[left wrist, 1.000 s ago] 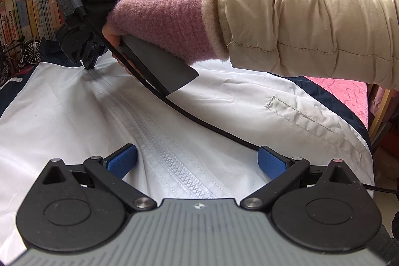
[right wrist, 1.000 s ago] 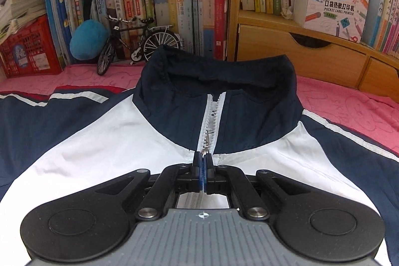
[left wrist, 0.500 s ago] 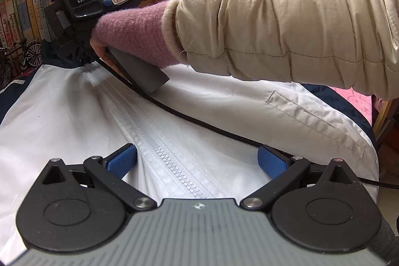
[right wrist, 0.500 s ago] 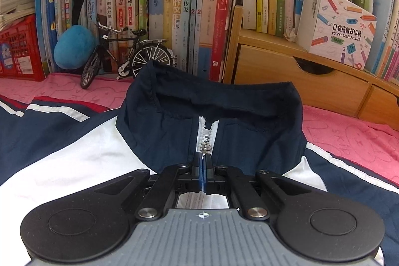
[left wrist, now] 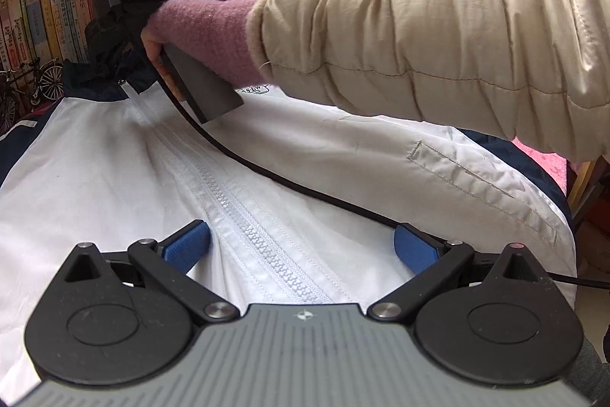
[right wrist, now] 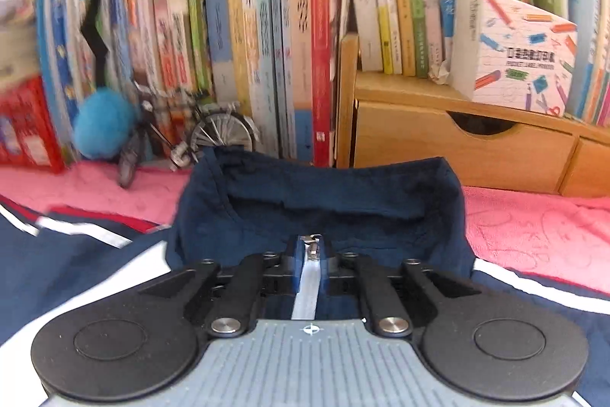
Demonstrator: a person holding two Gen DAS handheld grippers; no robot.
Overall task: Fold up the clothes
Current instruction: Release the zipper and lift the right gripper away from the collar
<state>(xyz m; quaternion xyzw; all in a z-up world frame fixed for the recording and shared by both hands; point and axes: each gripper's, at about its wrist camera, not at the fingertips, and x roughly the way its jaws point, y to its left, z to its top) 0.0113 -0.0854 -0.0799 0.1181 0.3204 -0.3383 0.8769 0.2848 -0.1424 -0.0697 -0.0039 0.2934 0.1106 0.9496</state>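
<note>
A white and navy jacket [left wrist: 95, 178] lies front up on a pink cover, zipped along its white zipper [left wrist: 259, 235]. My left gripper [left wrist: 301, 243] rests open over the lower zipper, one blue pad on each side of it. My right gripper [right wrist: 312, 254] is at the base of the navy collar [right wrist: 324, 193]. Its jaws are opening, with the metal zipper pull [right wrist: 313, 242] between the pads and a small gap on either side. In the left wrist view a cream and pink sleeve [left wrist: 419, 37] reaches across the jacket to hold the right gripper.
A black cable [left wrist: 305, 189] trails over the jacket's front. Behind the collar stand a packed bookshelf [right wrist: 267, 44], a toy bicycle [right wrist: 206, 136], a blue plush ball [right wrist: 103, 128] and a wooden drawer unit [right wrist: 457, 140] carrying a white box [right wrist: 514, 56]. Pink cover [right wrist: 533, 227] shows beside the jacket.
The right gripper has travelled up the zipper to the collar, closing the neck opening, and its pads have parted from the pull. The left gripper has stayed put.
</note>
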